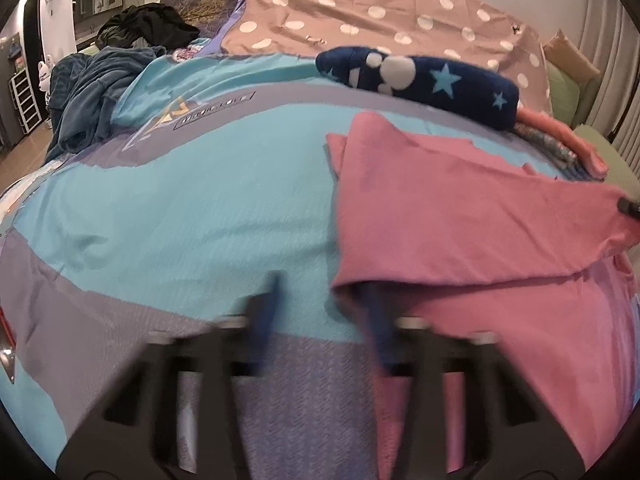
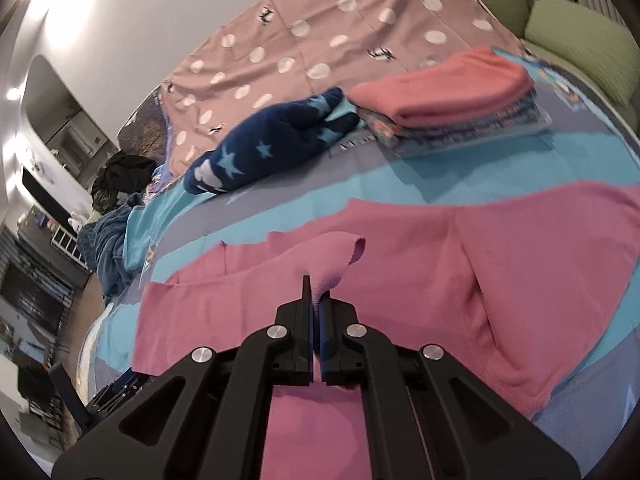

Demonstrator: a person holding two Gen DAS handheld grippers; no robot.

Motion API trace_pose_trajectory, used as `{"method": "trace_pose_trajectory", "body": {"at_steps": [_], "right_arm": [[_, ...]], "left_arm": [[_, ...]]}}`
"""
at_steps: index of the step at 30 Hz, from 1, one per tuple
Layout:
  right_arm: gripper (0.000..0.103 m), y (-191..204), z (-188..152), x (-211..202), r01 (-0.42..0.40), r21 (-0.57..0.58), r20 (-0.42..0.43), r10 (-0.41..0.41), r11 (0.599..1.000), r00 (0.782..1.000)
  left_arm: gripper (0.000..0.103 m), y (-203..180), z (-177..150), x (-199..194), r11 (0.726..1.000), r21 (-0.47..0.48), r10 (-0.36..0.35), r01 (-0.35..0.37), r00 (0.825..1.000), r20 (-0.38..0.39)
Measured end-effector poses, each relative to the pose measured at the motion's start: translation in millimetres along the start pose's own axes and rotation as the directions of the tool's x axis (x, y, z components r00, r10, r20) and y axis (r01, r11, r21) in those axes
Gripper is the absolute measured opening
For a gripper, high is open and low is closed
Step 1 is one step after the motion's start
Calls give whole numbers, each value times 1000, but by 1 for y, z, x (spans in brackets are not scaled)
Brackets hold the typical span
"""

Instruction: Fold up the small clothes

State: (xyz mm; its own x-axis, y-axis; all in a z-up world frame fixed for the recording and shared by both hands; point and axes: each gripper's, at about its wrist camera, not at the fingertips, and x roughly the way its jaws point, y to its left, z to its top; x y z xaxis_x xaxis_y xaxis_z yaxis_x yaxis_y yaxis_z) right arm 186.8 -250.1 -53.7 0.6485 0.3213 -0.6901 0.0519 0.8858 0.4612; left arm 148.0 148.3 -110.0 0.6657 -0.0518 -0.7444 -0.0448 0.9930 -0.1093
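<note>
Two grippers work over a bed (image 1: 168, 208) whose cover is banded in turquoise and grey-lilac, with a dusty-pink sheet (image 1: 360, 4) dotted in white laid across the far part against a pale wall. The pink garment (image 2: 520, 264) being folded lies spread on the cover, one layer doubled over another. The right gripper (image 2: 317, 300) has its jaws closed tight on a raised fold of that pink cloth, which stands up in a small curl just past the tips. The left gripper (image 1: 320, 320) is blurred at the garment's left edge; its jaws stand apart with a gap between them, one finger over bare cover and the other tucked under the lifted pink hem, and I cannot tell whether the pads press on the cloth. Beyond the garment lies a navy fleece piece (image 2: 272, 144) with pale blue stars and white shapes, and just beside it a stack of folded clothes (image 2: 460, 108) topped by a coral-pink layer. Green cushions (image 2: 576, 36) sit at the bed's far right corner, near pleated curtains. On the left side of the bed a dark blue blanket (image 1: 92, 96) is heaped, with a bundle of black clothing (image 1: 148, 26) behind it; past these the room shows a brown floor, a white shelving unit and a dark doorway.
</note>
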Motion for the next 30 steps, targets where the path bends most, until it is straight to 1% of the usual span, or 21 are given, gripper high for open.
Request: {"method": "trace_pose_trajectory", "body": {"at_steps": [1,2,4,6,8,10,12,13,14,15,17,18,19,20,21,22,23,24,27,28,30], "right_arm": [[2,-3,-1,-1,9,4,-5,-9,1000,1000],[2,-6,-2,1,38,-1,-18,-38,999,999],[5,-12,-5,9,128,-25,-58,-130,991,990],[8,-18,-9,15,314,-58,-72,-318,948,945],[10,-17,-7,14,359,-61,-39,-361,931,932],[20,-3,-1,10,342,-85,-2,-344,936,939],[26,29,6,11,256,-157,14,-257,954,966],[35,47,9,16,199,-202,-6,-204,959,979],[40,76,12,28,81,-270,-78,-105,959,991],[42,93,12,37,1,-302,-134,-43,953,990],[42,137,13,66,-158,-362,-278,56,919,959],[42,160,13,84,-205,-385,-332,72,900,940],[42,175,12,97,-228,-394,-363,77,890,929],[43,194,13,116,-266,-392,-416,88,880,905],[49,209,15,134,-301,-380,-471,97,875,877],[56,221,16,151,-326,-365,-518,101,872,849],[56,237,14,169,-351,-350,-566,102,869,818],[56,250,12,185,-363,-353,-593,94,862,800],[56,274,10,217,-368,-396,-628,44,841,777],[56,280,7,230,-375,-402,-658,21,836,752],[56,289,1,243,-387,-419,-698,-19,821,716]], "left_arm": [[14,-1,-1,-3,1000,2,3,-3,1000,12],[11,-3,-1,-5,1000,7,26,-26,999,22],[11,-6,-3,-10,998,20,58,-59,997,41],[11,-10,-7,-13,997,40,63,-64,997,44],[10,-10,-9,-14,998,46,38,-40,998,44],[10,-6,-8,-12,999,32,16,-17,999,32],[10,-2,-8,-9,1000,15,-11,11,1000,18],[10,0,-8,-9,999,4,-32,32,999,14],[10,1,-9,-8,999,-2,-44,44,999,15],[10,2,-9,-9,998,-8,-58,58,998,16],[10,3,-10,-8,996,-12,-93,94,995,18],[11,2,-10,-8,994,-12,-110,110,994,18],[15,2,-10,-8,991,-10,-132,132,991,17],[17,1,-11,-7,989,-8,-146,146,989,15],[17,1,-11,-6,988,-7,-154,154,988,11],[17,1,-10,-5,987,-6,-159,159,987,8],[17,1,-10,-4,986,-9,-164,164,986,5],[17,1,-11,-4,985,-12,-172,173,985,4],[17,5,-11,-3,978,-32,-207,207,978,3],[17,7,-11,-3,973,-42,-225,225,974,4],[17,9,-11,-3,967,-53,-248,248,969,6]]}}
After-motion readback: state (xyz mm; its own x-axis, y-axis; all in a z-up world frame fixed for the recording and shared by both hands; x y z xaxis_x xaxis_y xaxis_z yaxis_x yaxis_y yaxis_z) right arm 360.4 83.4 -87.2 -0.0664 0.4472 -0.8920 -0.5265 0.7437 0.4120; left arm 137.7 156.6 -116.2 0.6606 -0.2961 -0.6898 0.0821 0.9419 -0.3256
